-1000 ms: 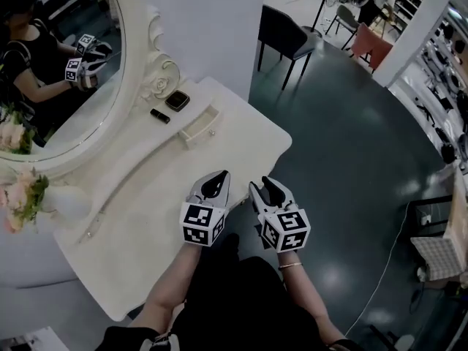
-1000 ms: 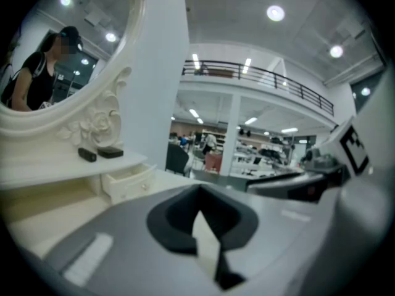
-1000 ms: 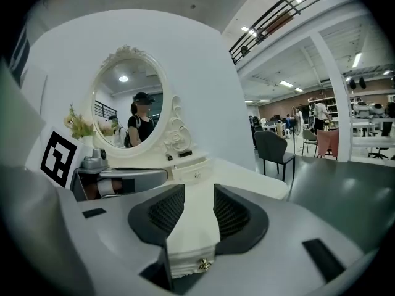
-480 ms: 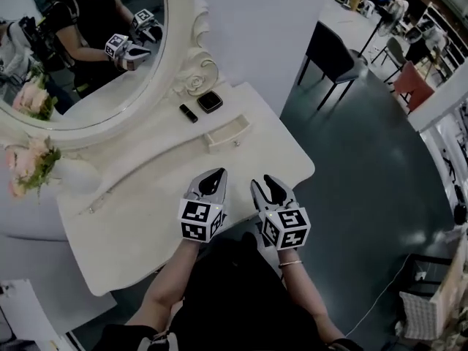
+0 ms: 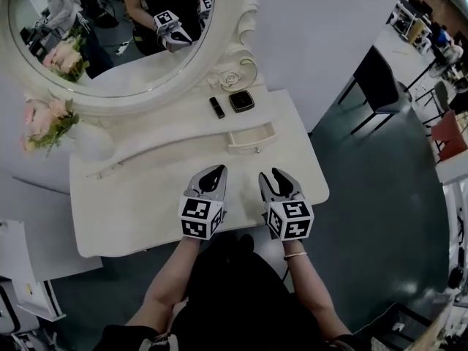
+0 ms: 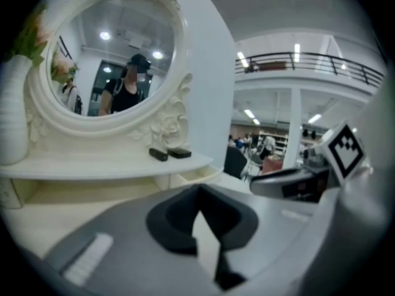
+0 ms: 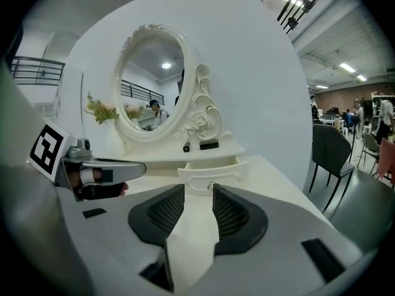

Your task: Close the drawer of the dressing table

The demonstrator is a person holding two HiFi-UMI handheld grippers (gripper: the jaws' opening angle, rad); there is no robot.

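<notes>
Dressing table (image 5: 139, 210), white: was spread beneath and ahead of both grippers.
Oval mirror (image 5: 110, 46): was set far beyond them, at the table's back.
Drawer (image 5: 252, 137): was seen pulled out, straight ahead of the right gripper (image 5: 274, 175), untouched.
Right gripper: jaws were held apart, empty.
Left gripper (image 5: 216, 171): jaws were seen met at the tips, empty.
Compact (image 5: 242, 101), lipstick (image 5: 217, 107): were placed beyond the drawer.

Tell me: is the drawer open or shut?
Open. The drawer sticks out of the table, and its hollow inside shows.
</notes>
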